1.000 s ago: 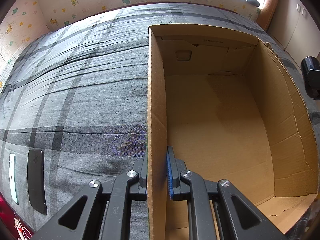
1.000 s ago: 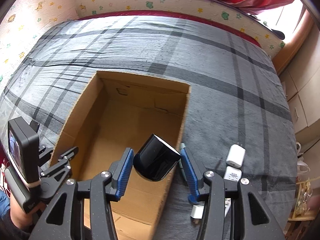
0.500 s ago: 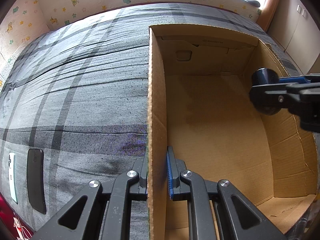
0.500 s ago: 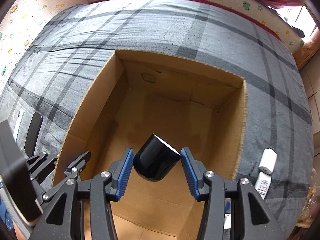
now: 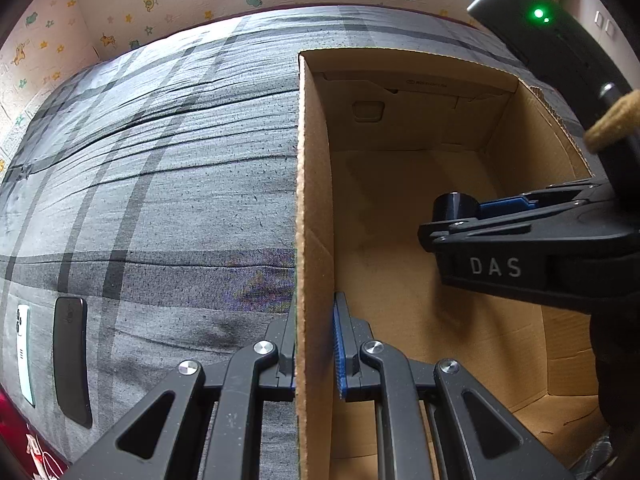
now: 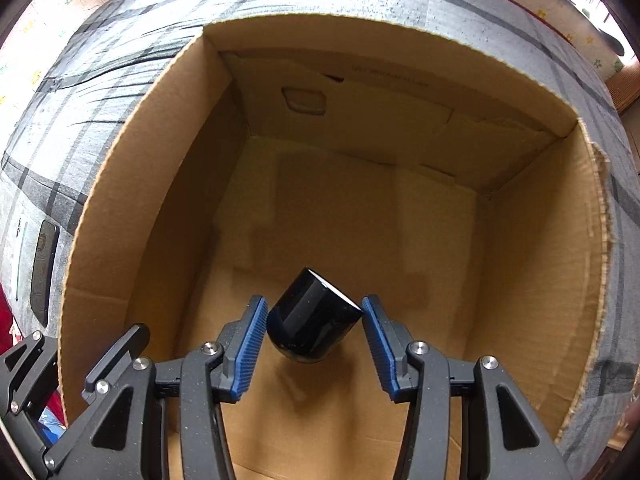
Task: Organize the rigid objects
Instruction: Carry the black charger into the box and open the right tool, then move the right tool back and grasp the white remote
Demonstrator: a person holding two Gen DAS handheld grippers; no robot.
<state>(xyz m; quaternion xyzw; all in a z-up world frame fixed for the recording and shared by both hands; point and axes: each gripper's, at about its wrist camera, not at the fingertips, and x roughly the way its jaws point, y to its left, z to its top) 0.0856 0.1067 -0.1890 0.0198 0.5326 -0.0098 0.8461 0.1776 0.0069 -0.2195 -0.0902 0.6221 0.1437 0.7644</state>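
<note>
Left gripper (image 5: 315, 344) is clamping the open brown cardboard box (image 5: 314, 208) wall steady while right gripper (image 6: 315, 338) is grasping a glossy black cylindrical cup (image 6: 312, 320) above its floor.

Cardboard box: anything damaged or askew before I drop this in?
The cardboard box has a ragged, torn right rim. The black cylinder sits tilted in the right gripper. Otherwise nothing stands out.

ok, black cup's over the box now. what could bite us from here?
1. The black cup sits tilted between the right gripper pads; on release it may land on its side and roll.
2. The left gripper only pinches the cardboard box by one wall, which could bend or slip if bumped.
</note>
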